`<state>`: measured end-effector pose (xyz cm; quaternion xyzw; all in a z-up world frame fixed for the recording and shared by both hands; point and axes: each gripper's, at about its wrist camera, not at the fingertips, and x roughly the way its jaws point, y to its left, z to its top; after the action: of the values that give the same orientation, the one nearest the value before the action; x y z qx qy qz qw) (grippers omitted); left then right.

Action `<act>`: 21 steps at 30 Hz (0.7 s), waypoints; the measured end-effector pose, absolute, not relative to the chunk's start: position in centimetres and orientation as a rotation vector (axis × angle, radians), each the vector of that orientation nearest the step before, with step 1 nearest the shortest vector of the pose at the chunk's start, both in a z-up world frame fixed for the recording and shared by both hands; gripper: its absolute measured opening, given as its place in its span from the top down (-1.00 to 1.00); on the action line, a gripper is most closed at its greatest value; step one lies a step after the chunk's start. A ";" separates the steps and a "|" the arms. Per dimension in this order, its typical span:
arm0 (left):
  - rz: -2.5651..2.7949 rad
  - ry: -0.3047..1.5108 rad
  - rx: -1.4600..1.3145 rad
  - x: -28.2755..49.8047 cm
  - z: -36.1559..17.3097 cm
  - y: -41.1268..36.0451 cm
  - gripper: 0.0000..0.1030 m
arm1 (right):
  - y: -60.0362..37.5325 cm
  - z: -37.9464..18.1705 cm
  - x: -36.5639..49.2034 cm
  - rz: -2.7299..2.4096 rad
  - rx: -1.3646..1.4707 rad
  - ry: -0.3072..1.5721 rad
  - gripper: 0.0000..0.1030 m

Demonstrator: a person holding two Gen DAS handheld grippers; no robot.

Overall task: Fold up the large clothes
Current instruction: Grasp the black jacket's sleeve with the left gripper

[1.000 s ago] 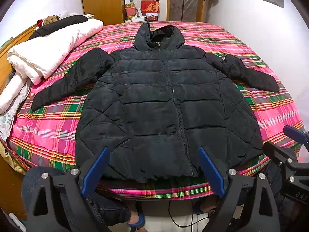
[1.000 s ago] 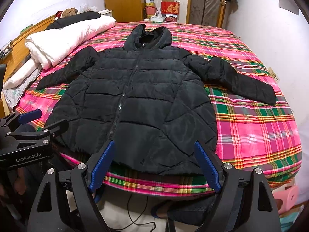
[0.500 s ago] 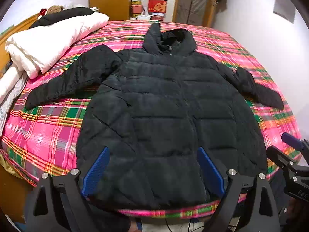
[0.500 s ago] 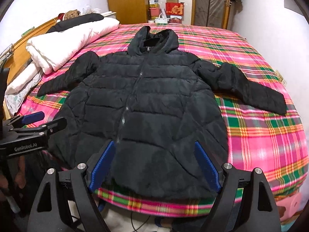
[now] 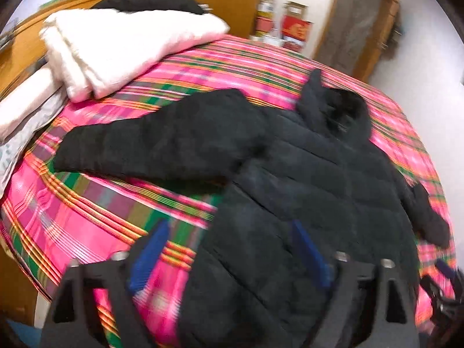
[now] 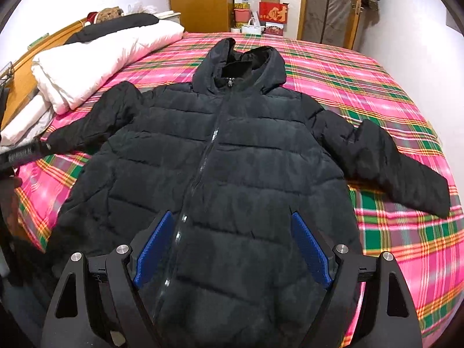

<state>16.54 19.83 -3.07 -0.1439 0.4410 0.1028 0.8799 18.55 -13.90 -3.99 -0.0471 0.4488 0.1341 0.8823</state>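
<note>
A black hooded puffer jacket (image 6: 232,156) lies face up and zipped on the pink plaid bed (image 6: 406,232), sleeves spread to both sides. My right gripper (image 6: 232,243) is open and empty above the jacket's lower front, near the zipper. My left gripper (image 5: 229,249) is open and empty above the jacket's left side (image 5: 290,203), near its left sleeve (image 5: 150,148). The left wrist view is blurred. The left gripper also shows at the left edge of the right wrist view (image 6: 20,156).
A folded white quilt (image 6: 95,63) with a black item on it lies at the bed's left side by the wooden headboard (image 6: 20,81). Boxes (image 6: 269,8) and a wardrobe (image 6: 200,0) stand behind the bed. A white wall (image 6: 420,29) is on the right.
Both grippers have moved forward over the jacket. The left gripper has swung to the left, toward the left sleeve, and its view is now tilted and blurred. Both stay open.
</note>
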 end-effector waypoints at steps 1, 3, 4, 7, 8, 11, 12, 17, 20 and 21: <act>0.229 0.928 -0.312 17.2 -3.5 21.0 -0.26 | -13.6 -4.3 19.3 0.278 -0.104 0.940 -0.61; 0.261 0.940 -0.347 18.1 -4.5 23.4 -0.23 | -13.3 -4.9 20.3 0.277 -0.110 0.948 -0.61; 0.270 0.945 -0.370 18.5 -5.0 24.7 -0.23 | -13.1 -5.3 20.9 0.276 -0.114 0.954 -0.61; 0.295 0.941 -0.423 19.2 -6.6 27.8 -0.23 | -12.4 -6.5 22.6 0.274 -0.122 0.971 -0.61; 0.309 0.938 -0.429 19.4 -7.1 28.6 -0.23 | -12.2 -6.8 22.9 0.274 -0.124 0.975 -0.61; 0.347 0.922 -0.479 19.6 -8.6 31.4 -0.23 | -11.6 -7.6 24.0 0.273 -0.131 0.984 -0.61; 0.371 0.916 -0.498 19.7 -9.2 32.5 -0.23 | -11.5 -7.8 24.3 0.272 -0.134 0.986 -0.61; 0.468 0.879 -0.635 19.4 -12.0 37.6 -0.23 | -11.0 -9.2 25.6 0.261 -0.151 1.004 -0.61; 0.516 0.874 -0.705 19.3 -13.8 39.9 -0.23 | -11.1 -9.9 26.1 0.251 -0.154 1.018 -0.61; 0.531 0.877 -0.723 19.4 -14.5 40.5 -0.23 | -11.1 -10.1 26.3 0.249 -0.155 1.019 -0.61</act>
<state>19.38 40.49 -14.48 -0.3384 0.4105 0.2483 0.8095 26.26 -11.11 -10.06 -0.0740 0.4860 0.1186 0.8627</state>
